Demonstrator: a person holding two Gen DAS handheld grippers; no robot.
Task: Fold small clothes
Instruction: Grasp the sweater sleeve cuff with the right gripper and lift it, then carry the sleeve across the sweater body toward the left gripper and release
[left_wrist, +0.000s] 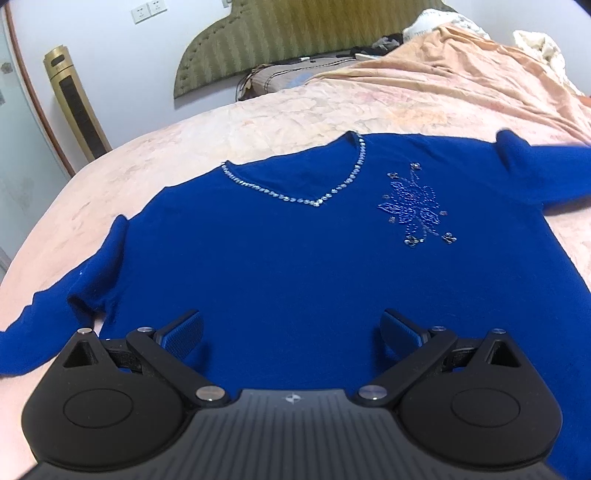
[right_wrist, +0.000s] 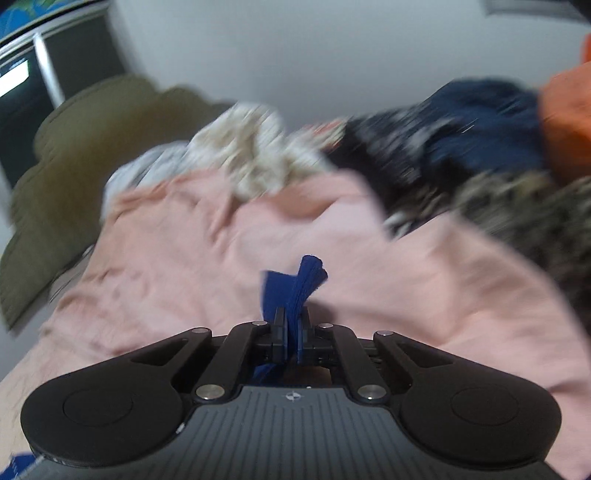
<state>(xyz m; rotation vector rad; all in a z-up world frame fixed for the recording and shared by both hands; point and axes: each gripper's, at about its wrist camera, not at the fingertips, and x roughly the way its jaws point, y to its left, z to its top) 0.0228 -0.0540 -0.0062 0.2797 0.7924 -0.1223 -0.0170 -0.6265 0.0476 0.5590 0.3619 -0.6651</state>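
We are looking at a blue sweater (left_wrist: 295, 258) lying flat on the pink bedspread (left_wrist: 258, 118), face up, with its beaded V-neck (left_wrist: 314, 188) toward the headboard (left_wrist: 280, 40). Our left gripper (left_wrist: 291, 332) is hovering over the lower body — jaws standing wide apart, gripping nothing. Our right gripper (right_wrist: 291, 332) is pinching a blue fold of cloth (right_wrist: 304, 284) — pads pressing tight on it, the view blurred.

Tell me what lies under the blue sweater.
The blue V-neck knit sweater with rhinestone trim lies spread flat on a pale pink bedspread, which shows all around it. Whatever sits directly beneath the sweater's body is covered and cannot be seen.
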